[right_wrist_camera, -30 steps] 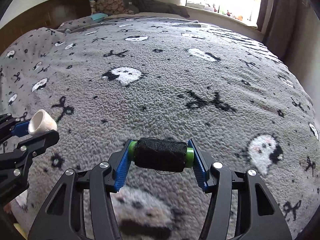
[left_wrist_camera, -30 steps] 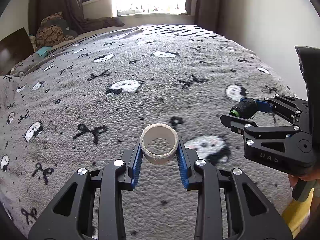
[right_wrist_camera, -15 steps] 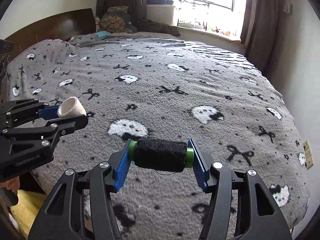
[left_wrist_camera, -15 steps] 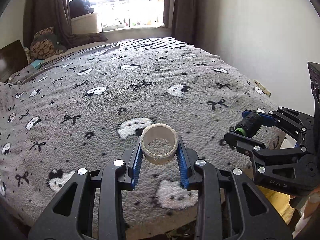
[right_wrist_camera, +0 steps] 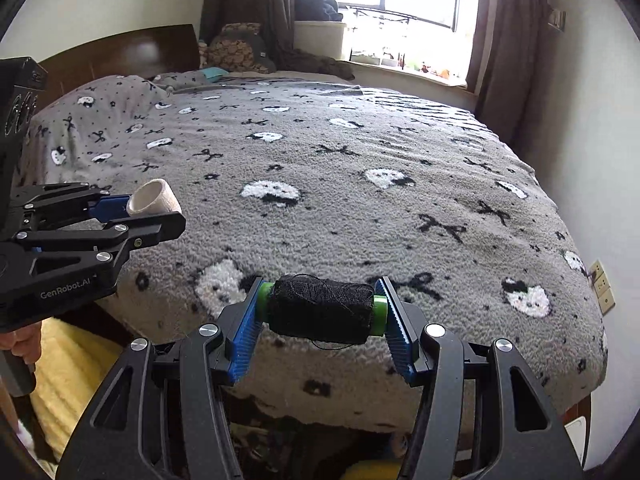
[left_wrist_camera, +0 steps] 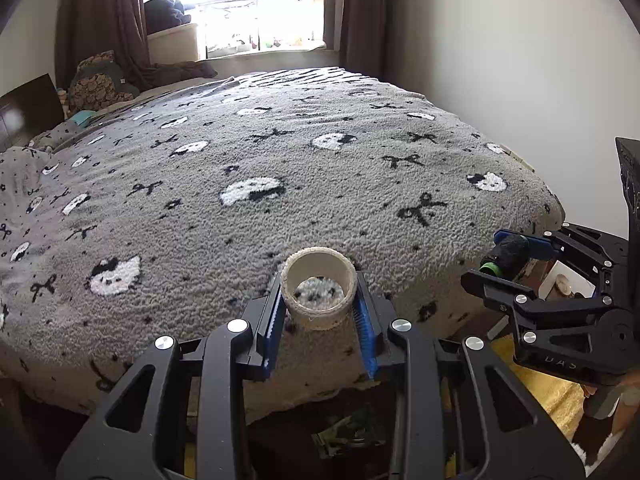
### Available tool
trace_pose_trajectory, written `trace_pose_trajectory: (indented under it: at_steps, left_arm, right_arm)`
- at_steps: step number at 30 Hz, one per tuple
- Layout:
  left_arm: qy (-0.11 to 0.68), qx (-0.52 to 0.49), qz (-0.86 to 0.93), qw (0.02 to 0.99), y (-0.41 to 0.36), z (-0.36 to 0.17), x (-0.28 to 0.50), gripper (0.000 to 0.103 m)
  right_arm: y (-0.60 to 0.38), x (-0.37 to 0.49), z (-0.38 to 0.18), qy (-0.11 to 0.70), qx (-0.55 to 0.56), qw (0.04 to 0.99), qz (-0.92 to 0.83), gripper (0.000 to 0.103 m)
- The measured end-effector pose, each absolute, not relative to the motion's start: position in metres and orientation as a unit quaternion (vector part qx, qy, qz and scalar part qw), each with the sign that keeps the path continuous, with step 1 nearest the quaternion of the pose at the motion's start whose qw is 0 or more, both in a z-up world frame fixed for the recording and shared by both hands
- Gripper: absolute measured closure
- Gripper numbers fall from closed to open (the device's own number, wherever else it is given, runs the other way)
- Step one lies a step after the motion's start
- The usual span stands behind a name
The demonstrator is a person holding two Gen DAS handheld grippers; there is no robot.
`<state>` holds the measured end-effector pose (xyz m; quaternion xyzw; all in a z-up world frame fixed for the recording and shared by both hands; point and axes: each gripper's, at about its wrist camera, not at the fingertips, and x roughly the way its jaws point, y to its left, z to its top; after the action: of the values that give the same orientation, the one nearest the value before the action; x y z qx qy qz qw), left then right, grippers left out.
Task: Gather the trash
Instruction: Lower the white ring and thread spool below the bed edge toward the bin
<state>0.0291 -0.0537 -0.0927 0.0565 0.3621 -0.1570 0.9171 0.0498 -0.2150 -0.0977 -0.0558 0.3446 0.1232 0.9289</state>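
My left gripper (left_wrist_camera: 319,304) is shut on a cream tape roll (left_wrist_camera: 319,294), held in the air over the near edge of the bed. The roll also shows in the right wrist view (right_wrist_camera: 154,199), clamped in the left gripper (right_wrist_camera: 150,212). My right gripper (right_wrist_camera: 321,314) is shut on a spool of black thread (right_wrist_camera: 320,309) with green ends, gripped end to end. In the left wrist view the right gripper (left_wrist_camera: 502,264) holds the spool (left_wrist_camera: 505,257) off the bed's right corner.
The bed carries a grey fleece blanket (left_wrist_camera: 280,168) with white cats and black bows. Pillows (left_wrist_camera: 98,88) lie at the far left by a dark headboard (right_wrist_camera: 120,56). A window (left_wrist_camera: 240,0) is behind, a white wall (left_wrist_camera: 500,60) to the right. Yellow floor covering (left_wrist_camera: 552,388) and clutter lie below the bed edge.
Both grippers have drawn back and up from the blanket, still holding their items. The bed's near edge and the floor below it have come into view.
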Motion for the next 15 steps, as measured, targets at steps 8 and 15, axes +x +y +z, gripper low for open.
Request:
trace_pose_trajectory:
  at_steps: [8,15]
  left_arm:
    - [0.400,0.055,-0.150,0.903,-0.047,-0.139,0.005,0.073]
    - [0.452,0.049,-0.155,0.877,-0.046,-0.191,-0.007,0.073]
  right_arm:
    - [-0.219,0.022,-0.126,0.392,-0.038,0.911,0.122,0.047]
    - [-0.223,0.004,-0.158,0.439,-0.021,0.890,0.120,0.047]
